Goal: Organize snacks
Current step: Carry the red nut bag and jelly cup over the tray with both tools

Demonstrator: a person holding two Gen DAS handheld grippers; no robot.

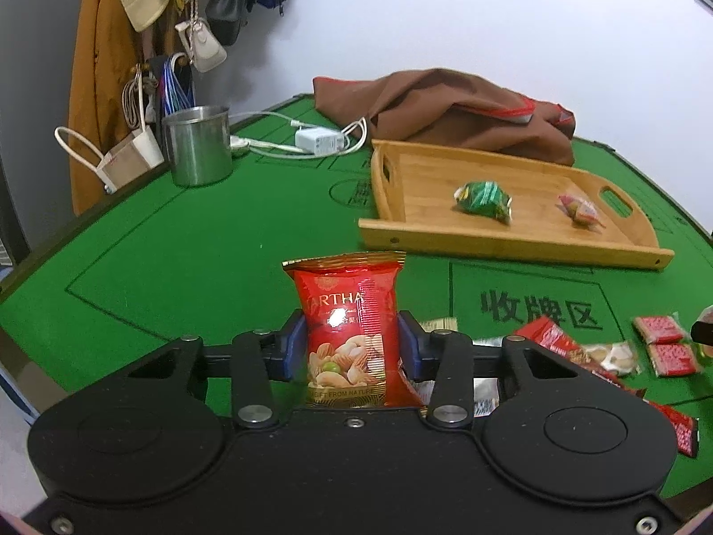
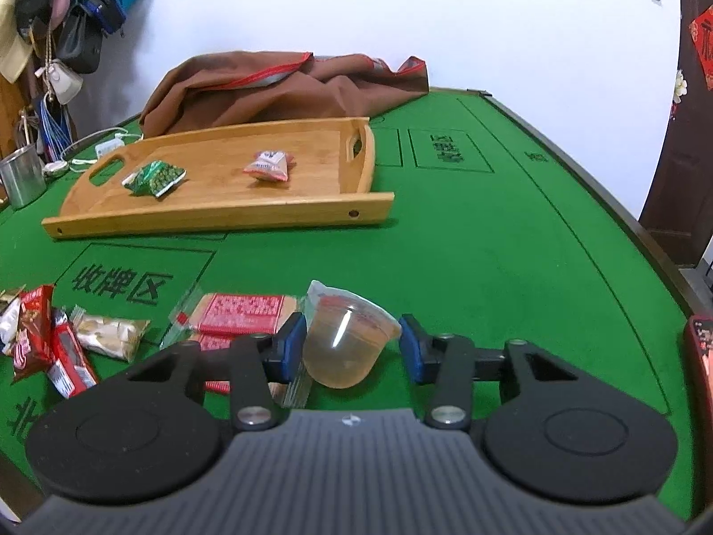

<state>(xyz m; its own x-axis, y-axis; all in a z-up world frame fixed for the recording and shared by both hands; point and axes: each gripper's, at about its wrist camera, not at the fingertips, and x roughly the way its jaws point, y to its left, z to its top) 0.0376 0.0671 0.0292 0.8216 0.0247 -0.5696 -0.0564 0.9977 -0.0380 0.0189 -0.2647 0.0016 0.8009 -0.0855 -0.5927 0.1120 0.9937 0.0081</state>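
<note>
Left tongs (image 1: 352, 347) clamped on nut packet (image 1: 350, 312); right tongs (image 2: 352, 347) around jelly cup (image 2: 345, 341), touching.

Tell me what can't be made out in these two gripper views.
- Left wrist view: the gripper body hides the bottom of the red nut packet.
- Right wrist view: the right edge cuts off a red packet.
- Right wrist view: the print on the jelly cup's lid is too blurred to read.

Two packets (image 1: 483, 196) in tray (image 1: 512, 245)
</note>
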